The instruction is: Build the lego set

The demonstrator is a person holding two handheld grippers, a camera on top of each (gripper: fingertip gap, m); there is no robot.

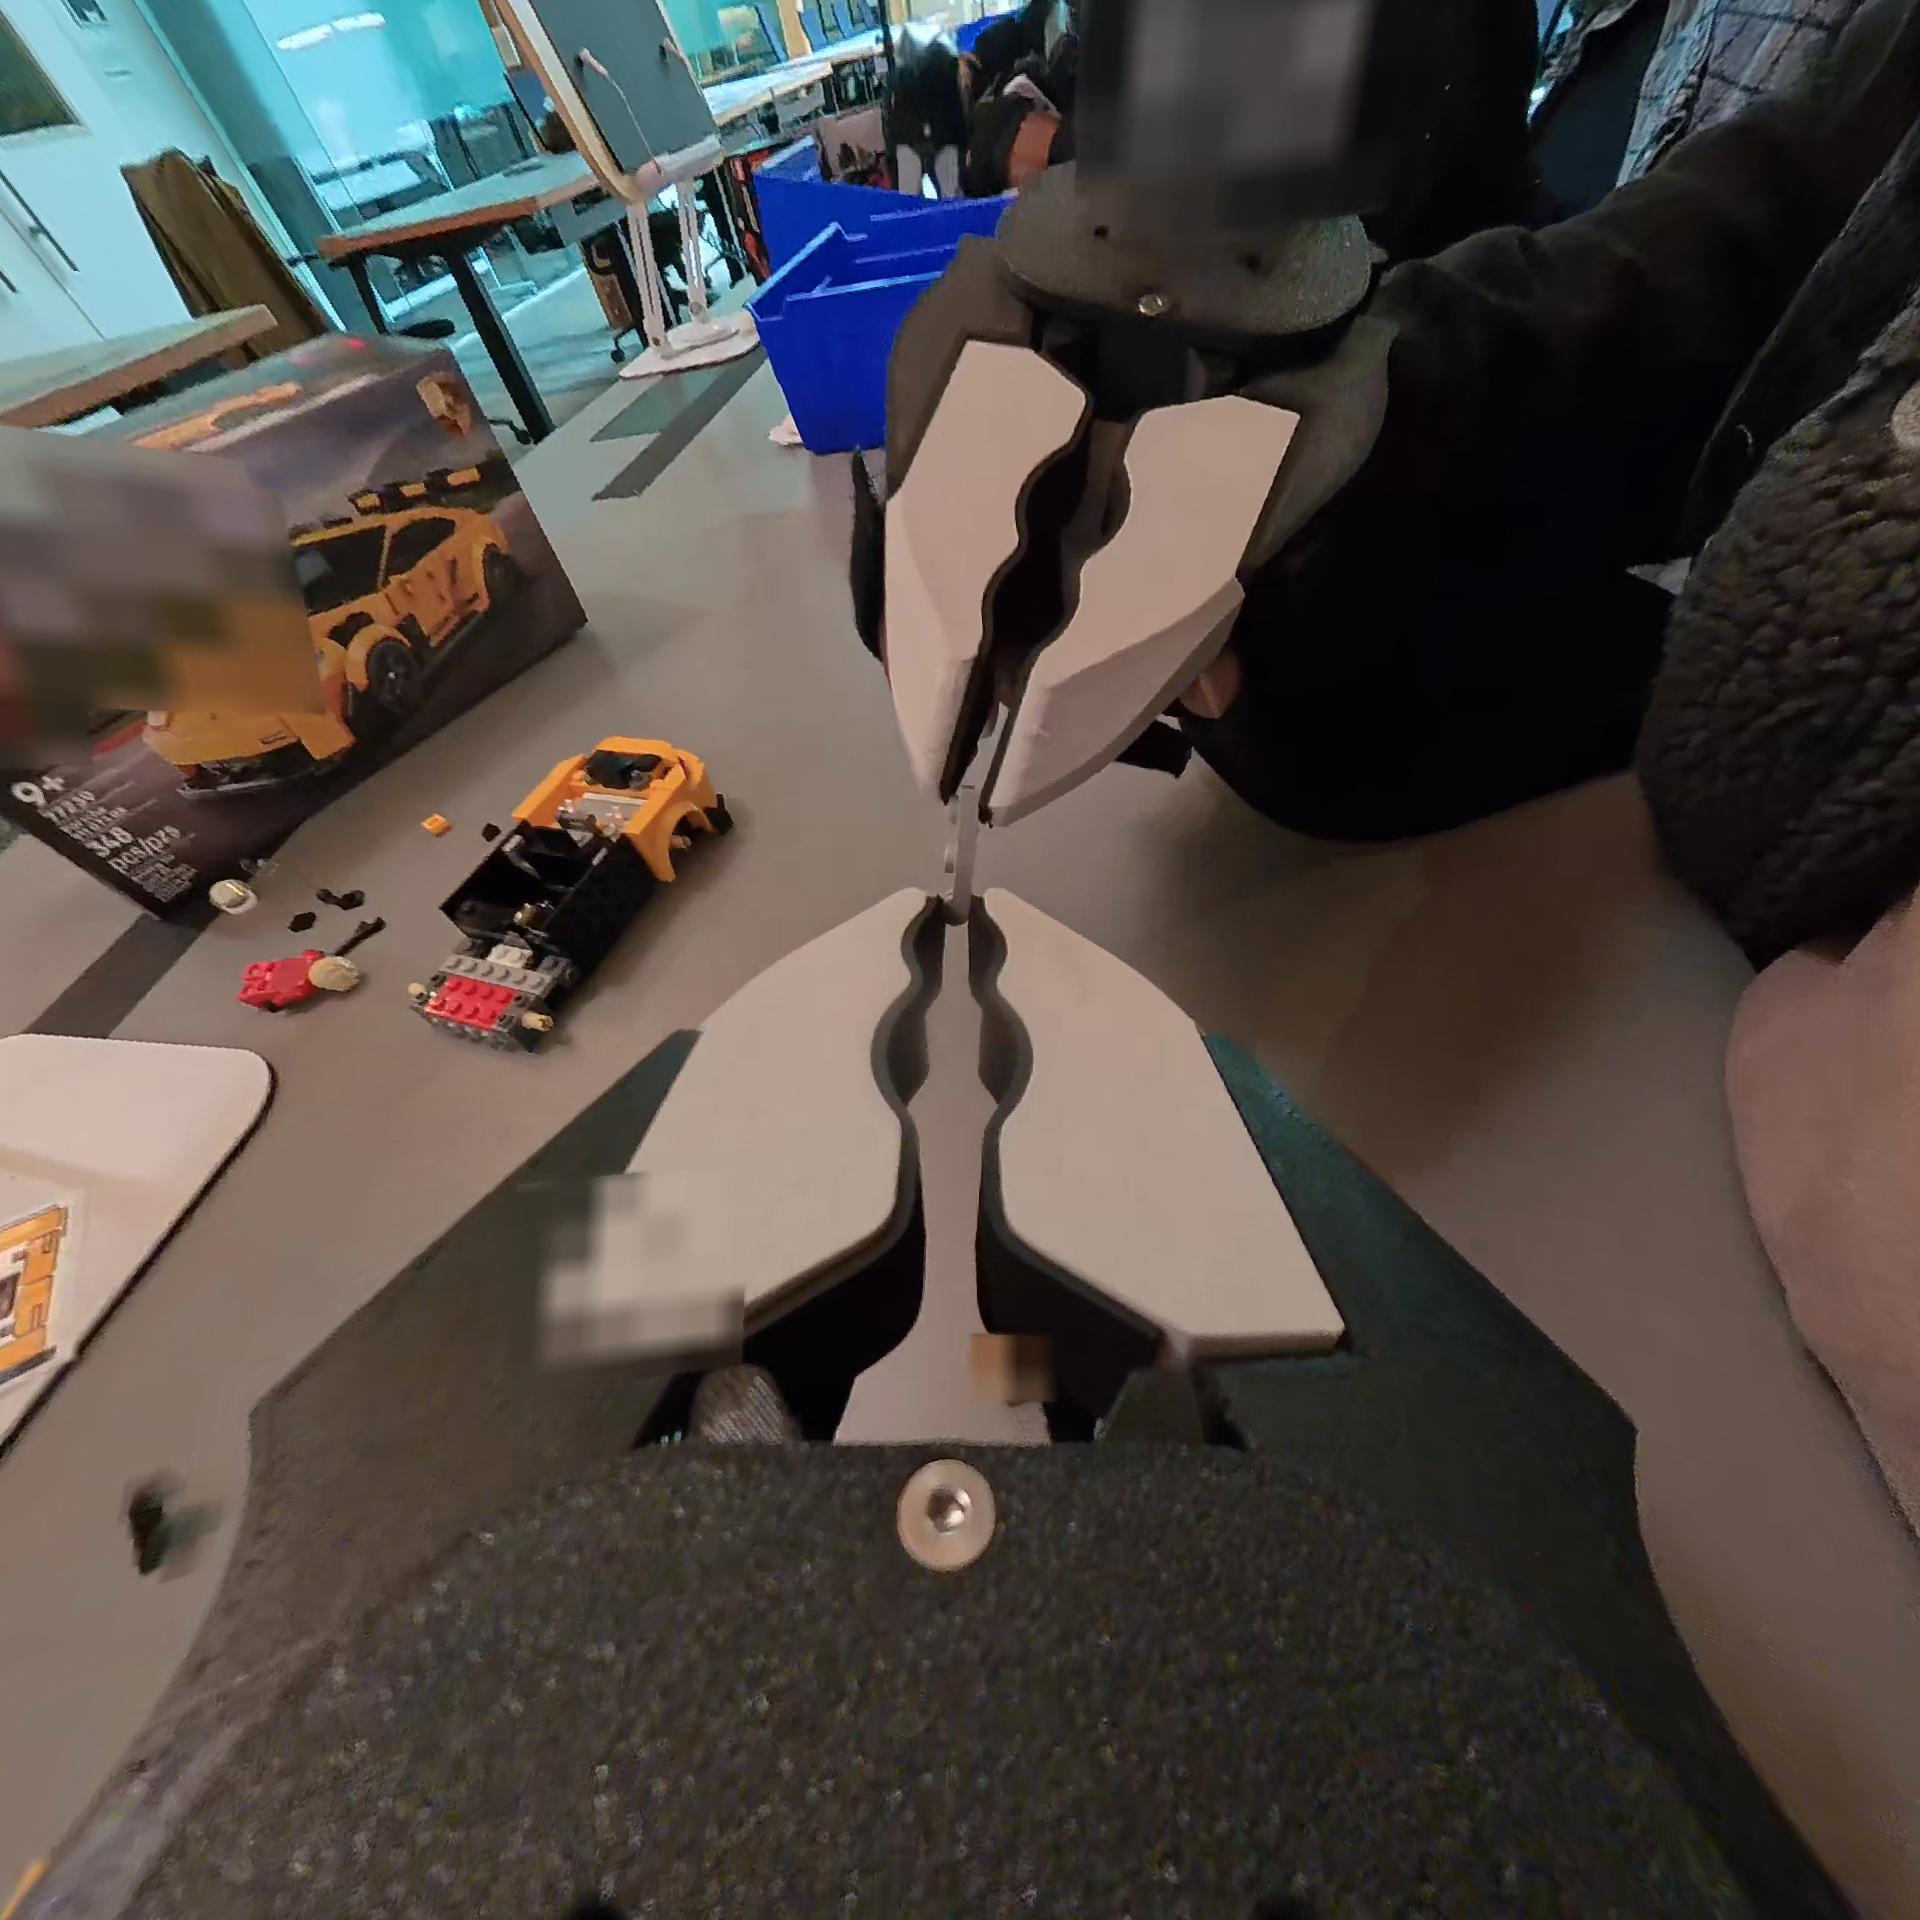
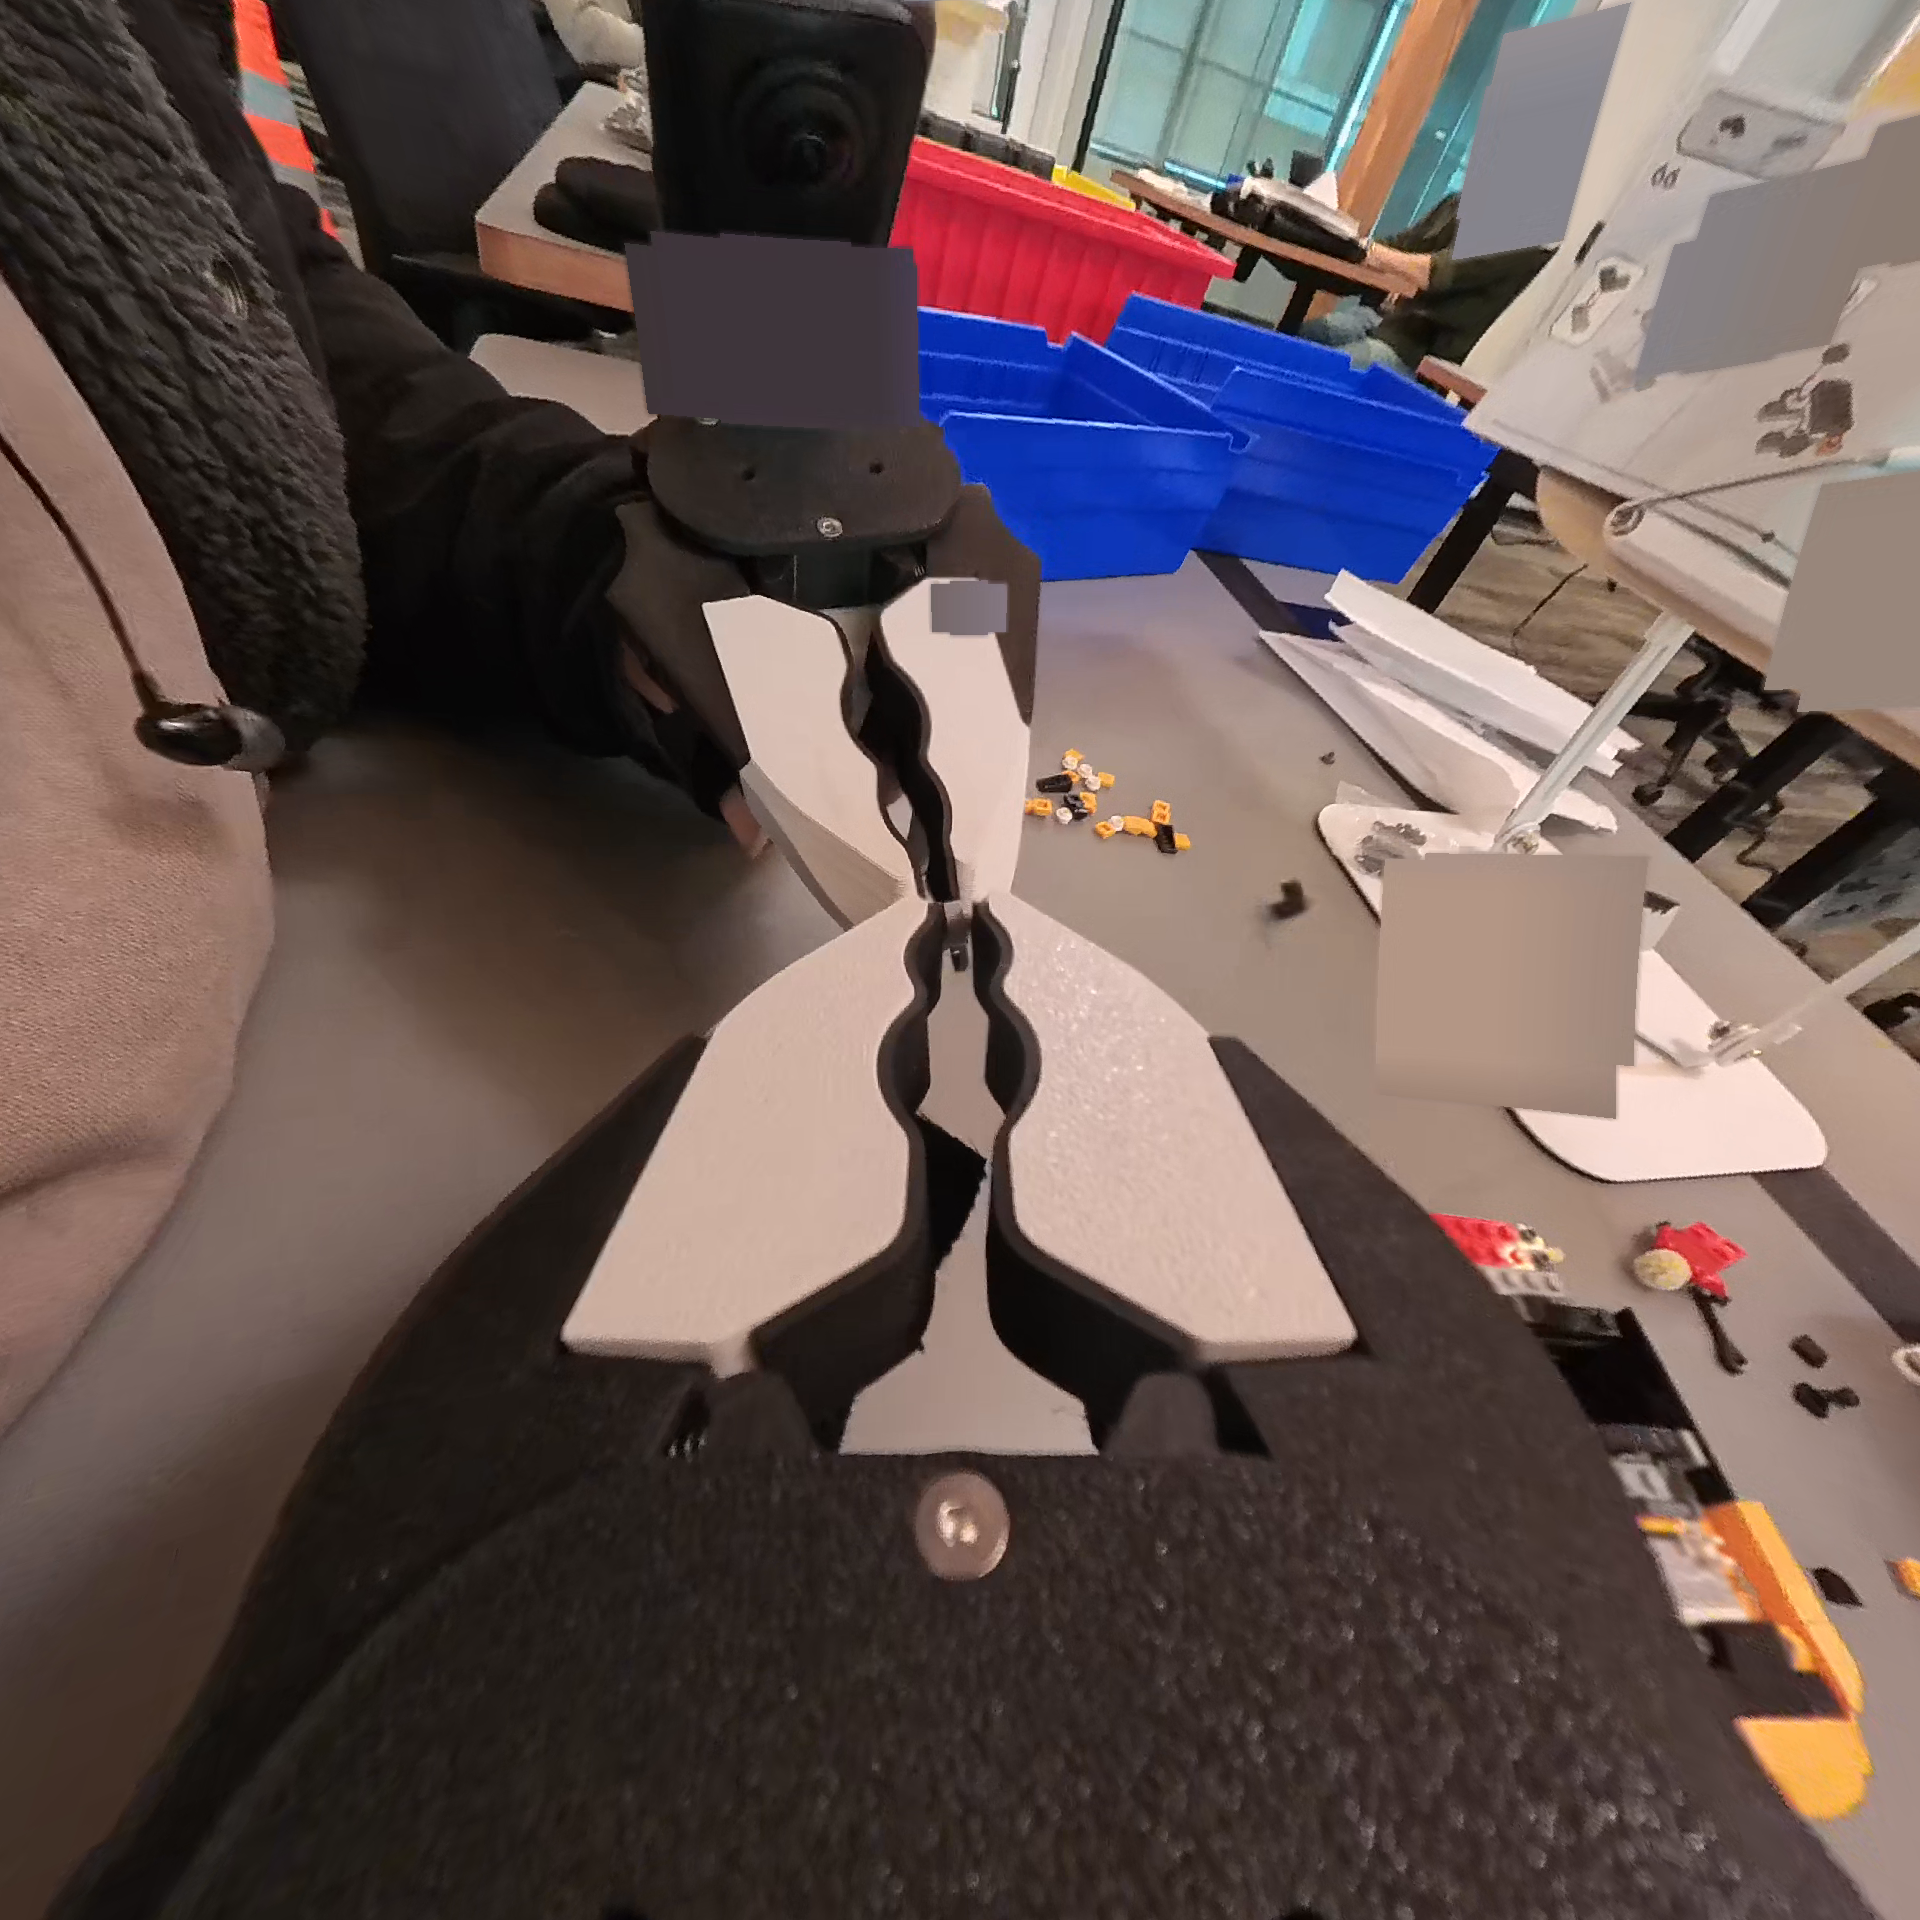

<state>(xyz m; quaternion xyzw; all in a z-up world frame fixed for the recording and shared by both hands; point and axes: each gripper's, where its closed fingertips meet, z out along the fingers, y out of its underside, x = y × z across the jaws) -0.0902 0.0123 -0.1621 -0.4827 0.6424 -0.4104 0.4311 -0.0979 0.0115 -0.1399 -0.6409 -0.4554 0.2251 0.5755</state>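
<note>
Both pinched narrow, tip to tip: left gripper (image 1: 954,914) and right gripper (image 2: 956,920) clamping one thin grey piece (image 1: 964,847) between them. Behind, blue bins (image 2: 1195,457) and a red bin (image 2: 1039,244), contents out of sight.

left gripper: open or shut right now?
Shut on something. In its own wrist view the left gripper has its tips pinched on a small grey piece; the right gripper pinches the piece's other end.

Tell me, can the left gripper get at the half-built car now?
Probably not yet. The left gripper and right gripper both pinch one small grey piece. The half-built car lies unobstructed on the table.
</note>
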